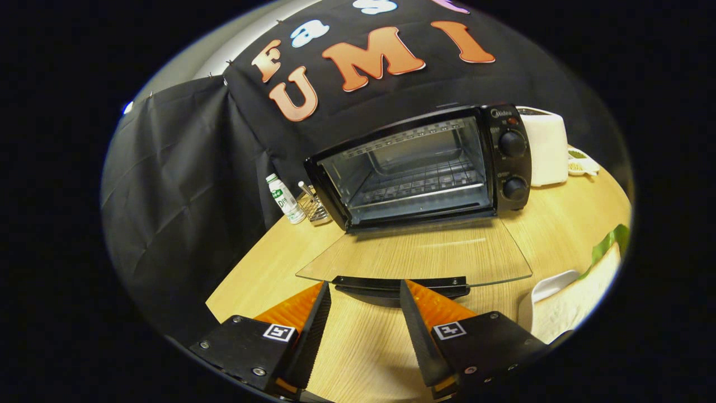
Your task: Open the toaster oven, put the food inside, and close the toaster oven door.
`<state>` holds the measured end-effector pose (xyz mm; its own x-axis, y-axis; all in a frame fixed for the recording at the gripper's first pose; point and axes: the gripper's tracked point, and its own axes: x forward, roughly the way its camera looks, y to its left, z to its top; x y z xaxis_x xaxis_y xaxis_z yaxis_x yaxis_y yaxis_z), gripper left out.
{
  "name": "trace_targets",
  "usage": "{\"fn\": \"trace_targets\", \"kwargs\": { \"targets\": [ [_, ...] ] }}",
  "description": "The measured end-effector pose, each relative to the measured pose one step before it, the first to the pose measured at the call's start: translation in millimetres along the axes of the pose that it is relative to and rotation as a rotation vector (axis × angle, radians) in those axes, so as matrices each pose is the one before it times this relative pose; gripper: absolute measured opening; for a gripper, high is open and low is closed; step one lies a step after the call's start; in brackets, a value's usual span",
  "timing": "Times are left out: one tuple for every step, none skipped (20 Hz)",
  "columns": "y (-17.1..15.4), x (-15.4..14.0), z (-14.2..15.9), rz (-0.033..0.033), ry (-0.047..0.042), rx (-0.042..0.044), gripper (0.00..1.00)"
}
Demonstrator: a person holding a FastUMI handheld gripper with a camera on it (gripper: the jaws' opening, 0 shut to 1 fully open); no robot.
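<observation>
toaster oven [419,165] on table [369,347], door [417,254] down ahead of gripper [363,294]; bottle [285,198] left, plate [551,305] right

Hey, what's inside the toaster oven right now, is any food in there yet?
Inside the toaster oven a bare wire rack shows, with no food on it. Its glass door lies folded down, just ahead of the open gripper. The cavity's far corners are too dim to judge.

I see the toaster oven [417,168] cavity clear above its rack; the lowered glass door [419,254] lies flat just ahead of my spread, empty tongs [364,294].
</observation>
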<state>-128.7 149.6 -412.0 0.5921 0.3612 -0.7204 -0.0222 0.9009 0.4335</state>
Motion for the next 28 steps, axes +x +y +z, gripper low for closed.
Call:
{"fn": "trace_targets", "kwargs": {
  "targets": [
    [-1.48,2.28,-8.17,-0.00029,0.01852,-0.00440,0.75],
    [-2.80,3.86,-7.52,-0.00574,0.02324,-0.00256,0.75],
    [-4.06,1.27,-8.33,-0.00553,0.02090,0.00097,0.75],
    [0.90,0.54,-0.24,0.01450,-0.00354,0.00644,0.75],
    [1.86,0.36,0.49,0.01186,-0.00818,0.00169,0.75],
    [-0.54,-0.29,0.69,0.00475,0.00020,-0.00377,0.75],
    [0.71,-1.78,0.55,0.00325,-0.00315,-0.00301,0.75],
    [-1.90,-2.50,2.45,-0.00794,-0.00659,-0.00917,0.75],
    [-4.08,-4.06,2.63,-0.01328,-0.00846,-0.02232,0.75],
    [-6.00,-5.11,3.65,-0.01453,-0.01051,-0.02254,0.75],
    [-4.63,-6.15,2.80,-0.00797,-0.01032,-0.01811,0.77],
    [-4.18,-6.01,4.09,-0.00239,-0.00750,-0.00562,0.78],
    [-1.69,-9.26,2.78,0.01404,-0.00394,-0.00211,0.80],
    [0.40,-10.49,5.16,0.01671,-0.00707,-0.00064,0.81],
    [-1.28,-12.69,5.38,0.01262,-0.00718,-0.00357,0.81],
    [-4.58,-11.95,8.81,0.00324,-0.01477,-0.00630,0.81],
    [-8.67,-12.82,8.60,-0.00961,-0.01626,-0.00965,0.83],
    [-11.68,-11.31,9.14,-0.02504,-0.00981,-0.00731,0.85],
    [-13.50,-11.16,5.84,-0.03123,-0.00840,-0.01689,0.88],
    [-12.89,-9.72,7.88,-0.03025,-0.00950,-0.02840,0.91],
    [-14.46,-8.56,6.99,-0.03487,-0.00746,-0.02573,0.93],
    [-15.65,-8.08,6.17,-0.03102,-0.00435,-0.01846,0.93],
    [-13.97,-7.61,3.80,-0.02638,-0.00136,-0.01010,0.94],
    [-12.74,-6.26,4.59,-0.02136,0.00478,-0.00346,0.94],
    [-9.78,-3.89,3.12,-0.01514,0.00296,0.00153,0.95],
    [-8.85,-3.42,3.53,-0.00520,0.00057,0.00593,0.95],
    [-6.94,-3.13,0.75,-0.00044,0.00953,0.01151,0.95],
    [-6.15,-0.86,-0.92,0.00659,0.01512,0.01501,0.95]
  ]
}}
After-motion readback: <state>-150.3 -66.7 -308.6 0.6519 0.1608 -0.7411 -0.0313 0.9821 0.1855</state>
